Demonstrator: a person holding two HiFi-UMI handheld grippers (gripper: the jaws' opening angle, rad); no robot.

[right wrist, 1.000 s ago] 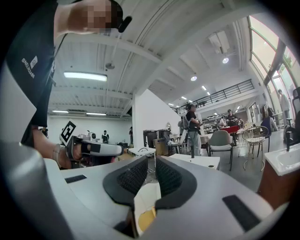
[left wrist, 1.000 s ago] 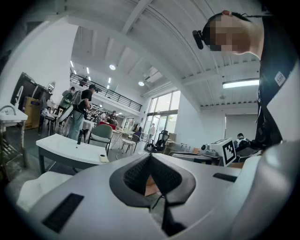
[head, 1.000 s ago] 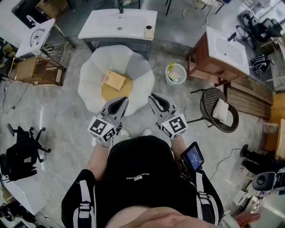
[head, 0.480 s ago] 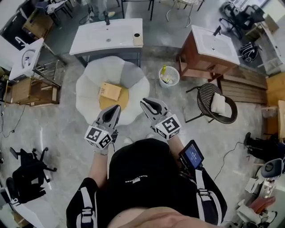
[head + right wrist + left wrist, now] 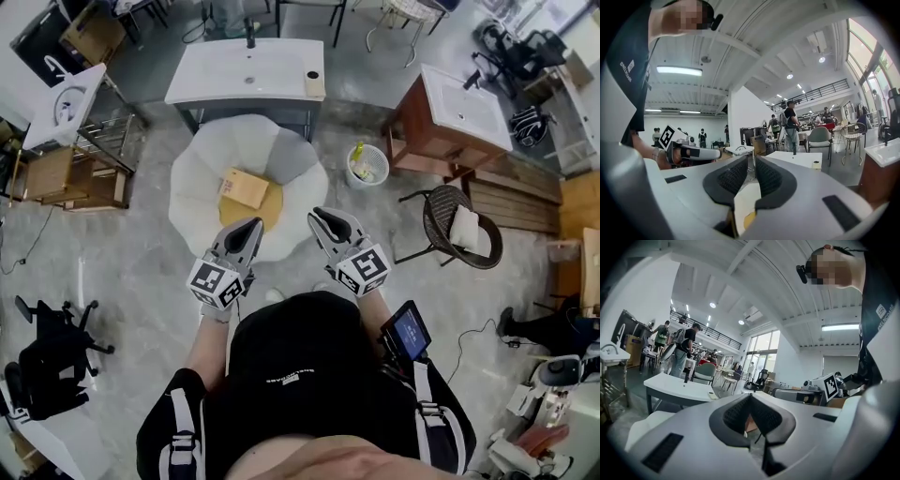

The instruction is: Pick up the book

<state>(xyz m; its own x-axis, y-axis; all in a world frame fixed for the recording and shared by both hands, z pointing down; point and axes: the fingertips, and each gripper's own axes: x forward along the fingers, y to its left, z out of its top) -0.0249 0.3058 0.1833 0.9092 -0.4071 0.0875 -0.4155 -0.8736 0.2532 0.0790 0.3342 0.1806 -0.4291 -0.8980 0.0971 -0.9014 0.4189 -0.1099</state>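
There is one book (image 5: pixel 243 187), a tan one, and it lies flat on the yellow cushion (image 5: pixel 251 210) in the middle of one white chair (image 5: pixel 199 171) that is shaped like a flower. Behind this chair stands one white washbasin table (image 5: pixel 248 71), and to the right are one wooden washbasin cabinet (image 5: pixel 450 114), one small waste bin (image 5: pixel 368 162) and one dark wicker chair (image 5: pixel 461 228). The person holds two grippers side by side in front of the body. Both point about level toward the white chair, with their marker cubes toward the person. The left gripper (image 5: pixel 252 226) has its tips over the front edge of the chair, near the book but not touching it. Its pads (image 5: pixel 736 416) are pressed together with nothing between them. The right gripper (image 5: pixel 320 218) is just beside it, a little more to the right of the book. Its pads (image 5: pixel 771 178) are also brought together and hold nothing.
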